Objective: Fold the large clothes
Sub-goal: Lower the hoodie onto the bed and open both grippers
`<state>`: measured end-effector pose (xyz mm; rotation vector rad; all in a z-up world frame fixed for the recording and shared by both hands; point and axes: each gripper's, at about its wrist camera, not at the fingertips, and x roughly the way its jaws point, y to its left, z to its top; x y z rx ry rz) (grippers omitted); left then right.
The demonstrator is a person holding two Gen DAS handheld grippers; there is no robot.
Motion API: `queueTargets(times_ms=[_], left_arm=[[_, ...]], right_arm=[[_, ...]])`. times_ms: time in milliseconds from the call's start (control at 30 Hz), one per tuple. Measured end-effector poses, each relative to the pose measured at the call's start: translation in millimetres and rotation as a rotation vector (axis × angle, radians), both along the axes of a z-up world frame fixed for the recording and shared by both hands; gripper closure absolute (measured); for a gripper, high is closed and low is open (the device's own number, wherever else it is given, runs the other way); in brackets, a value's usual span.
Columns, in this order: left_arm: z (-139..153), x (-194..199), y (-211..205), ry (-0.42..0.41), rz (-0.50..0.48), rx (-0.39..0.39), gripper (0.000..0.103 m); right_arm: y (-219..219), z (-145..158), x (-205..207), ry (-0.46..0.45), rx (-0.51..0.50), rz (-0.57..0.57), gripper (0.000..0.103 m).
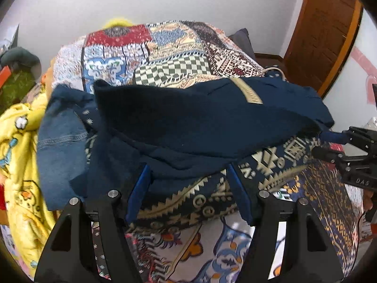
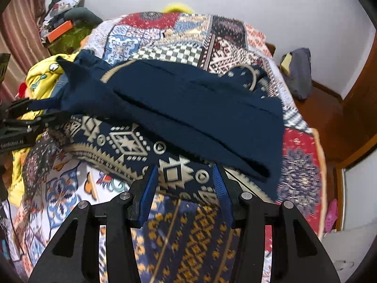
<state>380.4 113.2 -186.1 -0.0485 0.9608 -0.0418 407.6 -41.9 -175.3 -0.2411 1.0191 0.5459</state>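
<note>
A large navy garment (image 1: pixel 200 122) lies across the patchwork bedspread (image 1: pixel 169 47), folded so that its plain inner side faces up over its cream geometric band (image 2: pixel 127 141). My left gripper (image 1: pixel 188 167) stands open at the garment's near edge; cloth lies between the blue pads, which do not press on it. My right gripper (image 2: pixel 185 168) is open over the patterned band, its pads apart and nothing clamped. The same garment (image 2: pixel 188 103) fills the right wrist view. Each gripper shows at the edge of the other's view: the right one (image 1: pixel 329 145) and the left one (image 2: pixel 40 113).
A denim piece (image 1: pixel 61 141) and a yellow cartoon blanket (image 1: pixel 21 146) are bunched at the bed's left side. A wooden door (image 1: pixel 325 30) stands to the right. A grey bag (image 2: pixel 300 73) and a pink slipper (image 2: pixel 331 214) lie on the floor beside the bed.
</note>
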Motion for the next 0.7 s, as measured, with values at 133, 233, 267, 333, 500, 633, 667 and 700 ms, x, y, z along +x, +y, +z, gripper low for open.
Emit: queueTargets(times_ms=[133, 233, 267, 333, 500, 633, 667, 700], left_arm=[[-7.4, 22.0, 12.4, -0.001, 0.023, -0.032, 0.036], [-9.4, 46.1, 27.0, -0.002, 0.056, -0.061, 0.034], [-12.0, 58.8, 32.6, 0.009, 0.071, -0.066, 0.034], [-15.1, 80.2, 41.1, 0.027, 0.099, -0.041, 0.033], [6.4, 110.7, 65.6, -0.039, 0.233, 0.133, 0.033], [35.3, 102.3, 82.6, -0.127, 0.292, 0.157, 0.033], [41.3, 96.5, 82.9, -0.141, 0.281, 0.157, 0.033], [43.8, 93.1, 81.9, -0.147, 0.273, 0.155, 0.033]], right_arm=[[9.7, -2.2, 31.9, 0.026, 0.019, 0.007, 0.059], [17.3, 5.6, 55.2, 0.024, 0.042, 0.013, 0.059], [20.3, 7.8, 62.6, 0.02, 0.042, 0.014, 0.059], [29.2, 12.2, 81.1, -0.016, -0.005, -0.001, 0.059], [30.7, 42.8, 117.3, -0.188, -0.072, -0.151, 0.059], [15.7, 55.6, 112.0, -0.175, 0.036, -0.175, 0.059], [14.6, 55.5, 108.1, -0.168, 0.049, -0.171, 0.059], [14.5, 54.7, 102.7, -0.163, 0.054, -0.162, 0.059]])
